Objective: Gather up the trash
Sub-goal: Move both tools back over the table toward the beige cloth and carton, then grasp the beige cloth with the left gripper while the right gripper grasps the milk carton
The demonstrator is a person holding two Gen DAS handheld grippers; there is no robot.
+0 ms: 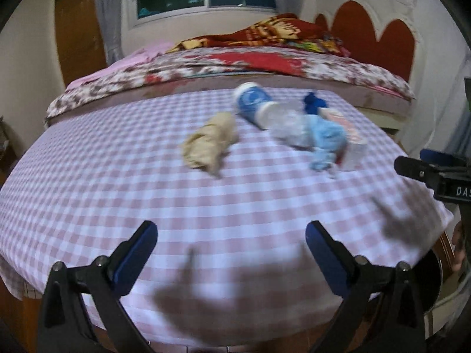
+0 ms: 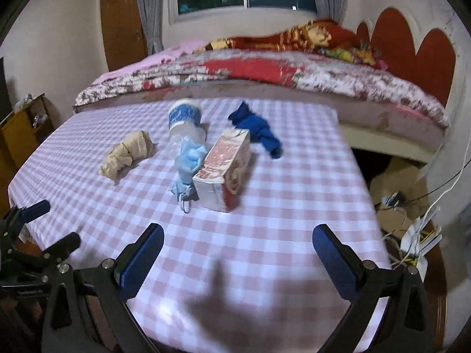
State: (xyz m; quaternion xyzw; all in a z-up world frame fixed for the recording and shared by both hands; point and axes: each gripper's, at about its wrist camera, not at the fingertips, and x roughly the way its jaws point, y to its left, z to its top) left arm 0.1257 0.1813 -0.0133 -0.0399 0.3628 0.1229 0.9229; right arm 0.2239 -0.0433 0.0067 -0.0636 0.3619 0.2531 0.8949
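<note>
Bed [image 2: 294, 79] behind table [image 2: 265, 206], cables [image 2: 418, 235] at right (floor)

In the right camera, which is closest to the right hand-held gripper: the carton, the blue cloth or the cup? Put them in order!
From the right hand-held gripper:
1. Carton, straight ahead, mid-table.
2. Blue cloth, behind the carton, to the right.
3. Cup, far back, to the left.
</note>
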